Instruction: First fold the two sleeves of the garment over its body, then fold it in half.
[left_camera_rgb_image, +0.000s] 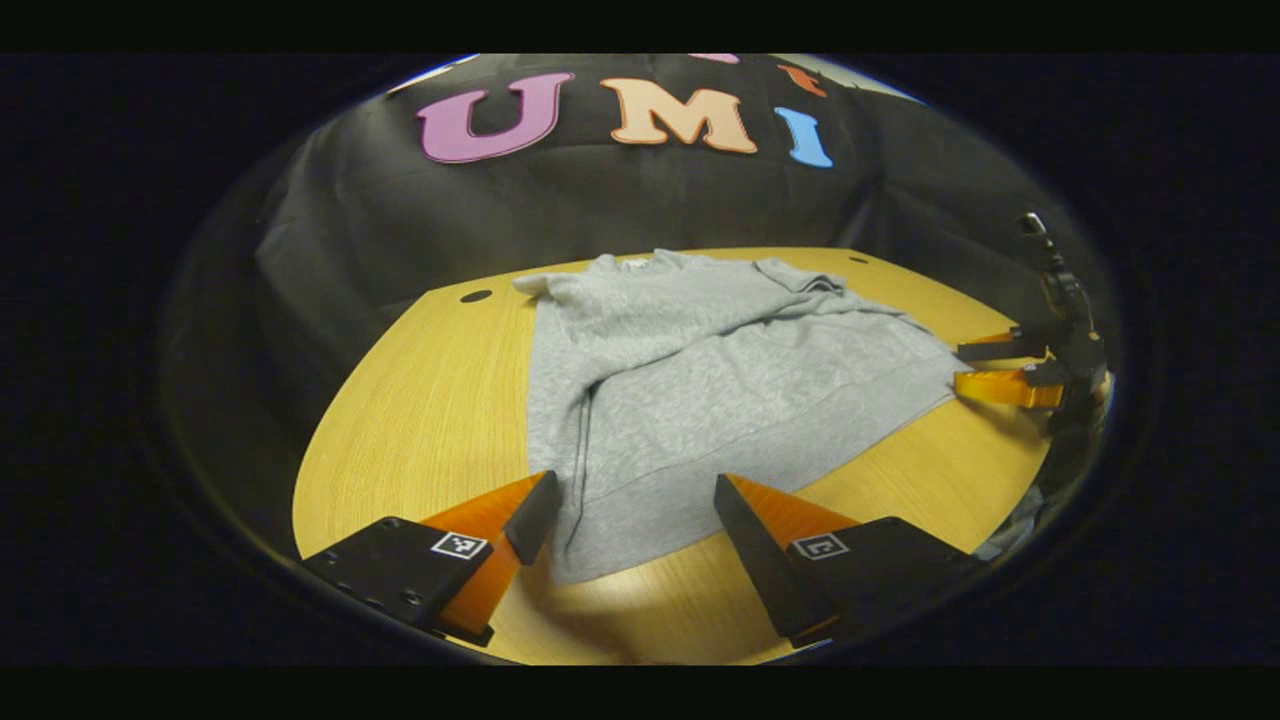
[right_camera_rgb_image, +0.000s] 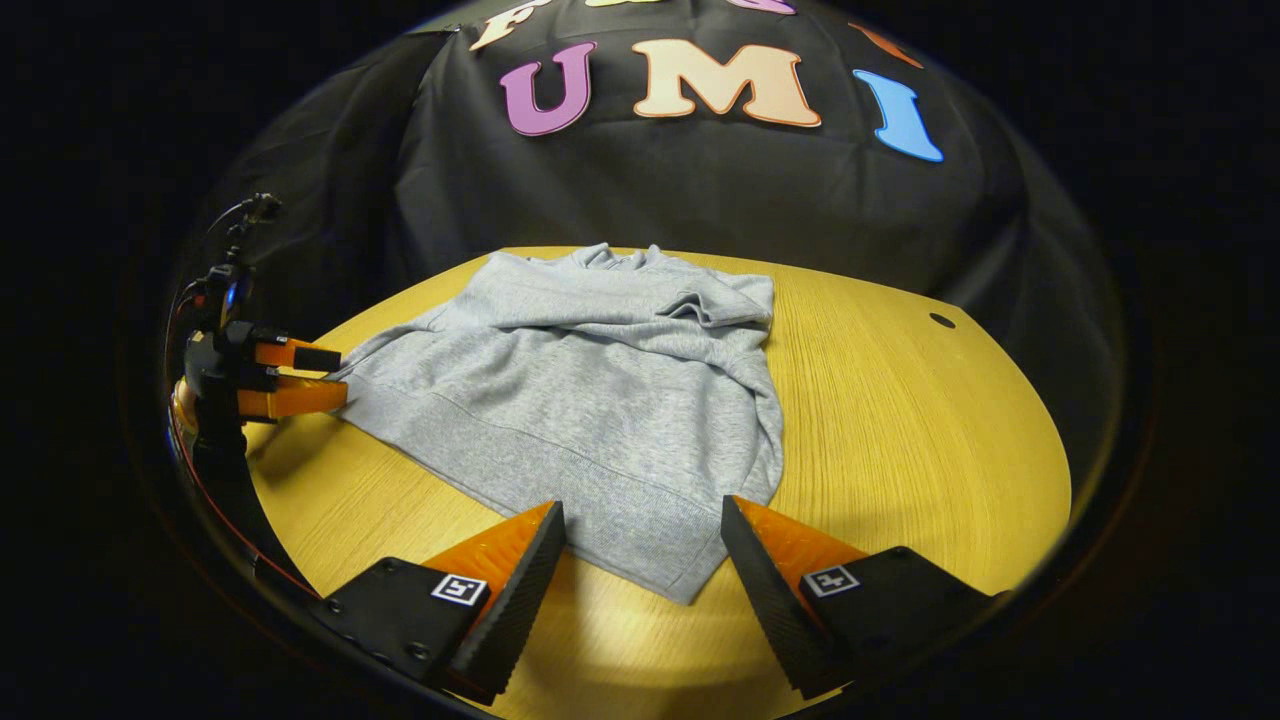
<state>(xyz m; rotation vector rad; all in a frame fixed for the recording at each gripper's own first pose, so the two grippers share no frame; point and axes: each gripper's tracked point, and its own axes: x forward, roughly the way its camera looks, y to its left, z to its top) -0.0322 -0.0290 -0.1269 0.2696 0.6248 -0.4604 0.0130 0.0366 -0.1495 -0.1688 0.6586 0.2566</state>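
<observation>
A grey sweatshirt (left_camera_rgb_image: 700, 380) lies flat on the wooden table (left_camera_rgb_image: 420, 420), collar toward the booth wall, both sleeves lying folded across its body. My left gripper (left_camera_rgb_image: 635, 485) is open, its fingers either side of one hem corner. In the same view my right gripper (left_camera_rgb_image: 960, 367) stands open at the other hem corner, far right. In the right gripper view the sweatshirt (right_camera_rgb_image: 600, 390) spreads ahead, and my right gripper (right_camera_rgb_image: 642, 508) is open with its fingers straddling the near hem corner. My left gripper (right_camera_rgb_image: 342, 377) is open at the hem's left corner there.
The table (right_camera_rgb_image: 900, 420) has a rounded edge and a small dark hole (right_camera_rgb_image: 941, 320) near its far side; the same kind of hole (left_camera_rgb_image: 476, 296) shows in the left gripper view. Black cloth walls close the back. Bare wood lies beside the garment.
</observation>
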